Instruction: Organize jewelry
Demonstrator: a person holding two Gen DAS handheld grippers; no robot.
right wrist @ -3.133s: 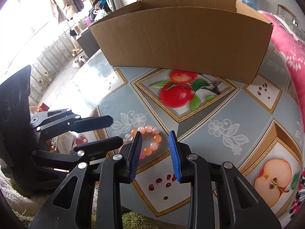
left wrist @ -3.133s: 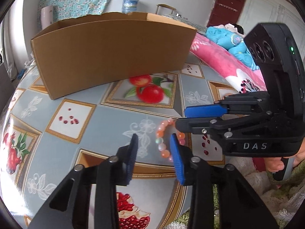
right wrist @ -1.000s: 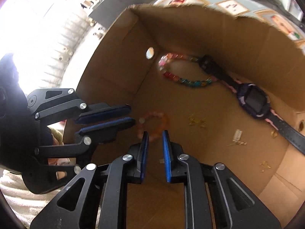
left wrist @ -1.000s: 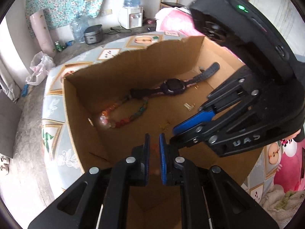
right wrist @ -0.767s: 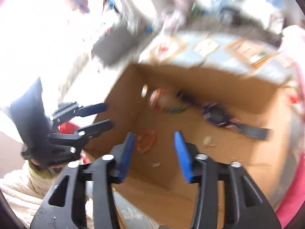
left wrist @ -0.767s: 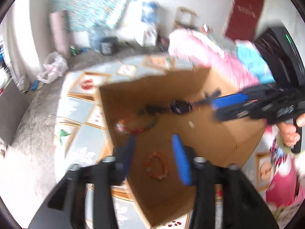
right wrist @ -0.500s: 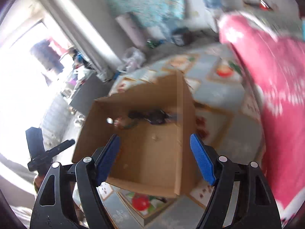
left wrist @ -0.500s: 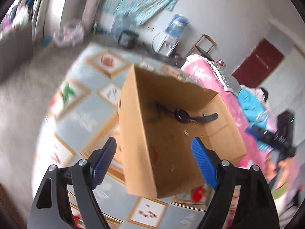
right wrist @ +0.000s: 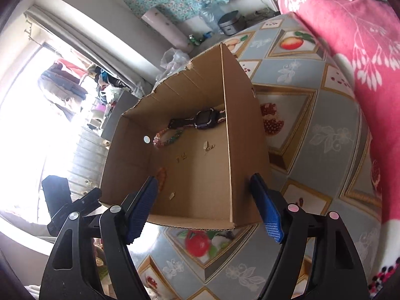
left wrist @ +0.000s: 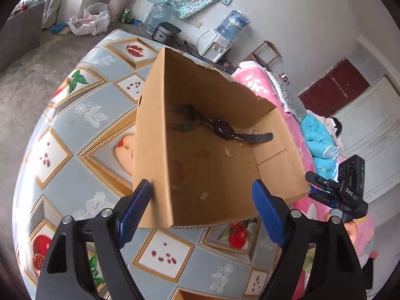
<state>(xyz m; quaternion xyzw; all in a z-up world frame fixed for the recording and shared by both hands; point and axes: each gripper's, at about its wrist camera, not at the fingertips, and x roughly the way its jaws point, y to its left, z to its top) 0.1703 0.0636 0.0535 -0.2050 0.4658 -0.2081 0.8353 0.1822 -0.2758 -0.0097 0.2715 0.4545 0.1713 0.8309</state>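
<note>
An open cardboard box [left wrist: 155,135] [right wrist: 247,165] stands on the fruit-patterned table. Inside lie a dark watch [left wrist: 225,131] [right wrist: 206,118], a multicoloured bead bracelet [right wrist: 167,137] [left wrist: 183,126] and an orange bead bracelet [right wrist: 162,175] [left wrist: 178,172], with small gold bits scattered on the floor. My left gripper [left wrist: 202,215] is wide open and empty, high above the box's near left corner. My right gripper [right wrist: 203,207] is wide open and empty above the near right corner. The right gripper also shows in the left wrist view [left wrist: 322,187], and the left one in the right wrist view [right wrist: 82,205].
The table [left wrist: 75,130] carries a blue-grey cloth with fruit tiles. A pink blanket [right wrist: 350,40] covers a bed to the right. A water dispenser [left wrist: 220,37], a rice cooker [left wrist: 166,31] and bags stand on the floor behind the table.
Both grippers have let go of the orange bracelet inside the box, opened wide, and pulled up and back, so the whole box is now seen from above.
</note>
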